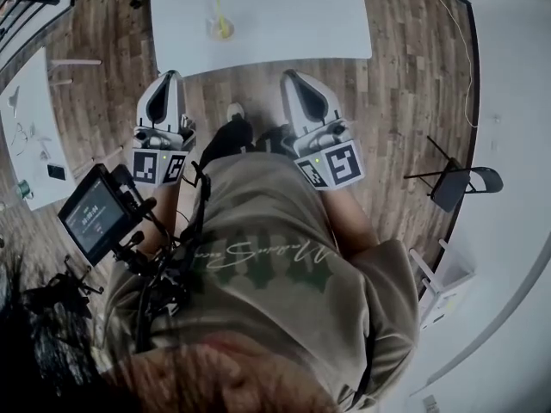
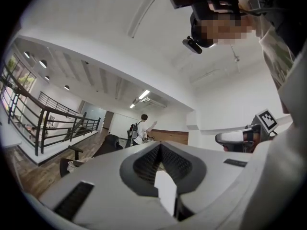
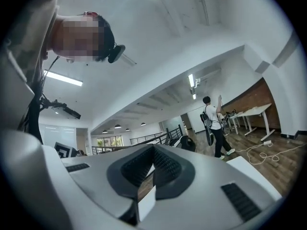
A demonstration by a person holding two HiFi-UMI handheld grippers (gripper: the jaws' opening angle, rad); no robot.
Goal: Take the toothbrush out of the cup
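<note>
Stage: judged not begun. Nothing has been gripped, and the toothbrush has not yet been lifted.
Cup: the cup (image 1: 219,28) is seen upright on the white desk (image 1: 293,15), near its front edge and well ahead of both tools.
Toothbrush: the toothbrush (image 1: 217,10), a pale yellow stick as far as can be made out, is seen standing inside the cup, untouched.
Left: the left tool (image 1: 169,79) is held level in front of the torso, over the wooden floor (image 1: 396,101) and short of the desk; its jaws are clenched together on nothing.
Right: the right tool (image 1: 294,79) is held alongside it, also short of the desk. Its jaws are likewise pressed together and empty.
Remaining: the desk is to be reached, one tool opened and closed on the toothbrush, and the brush drawn up and clear of the cup. The other tool may be needed to steady the cup.
Writing: a line of script is printed across the shirt (image 1: 258,256), but it cannot be read. Text on the small monitor (image 1: 95,213) is too fine to read, and only square marker patterns are shown on the cubes — no brand is visible.
</note>
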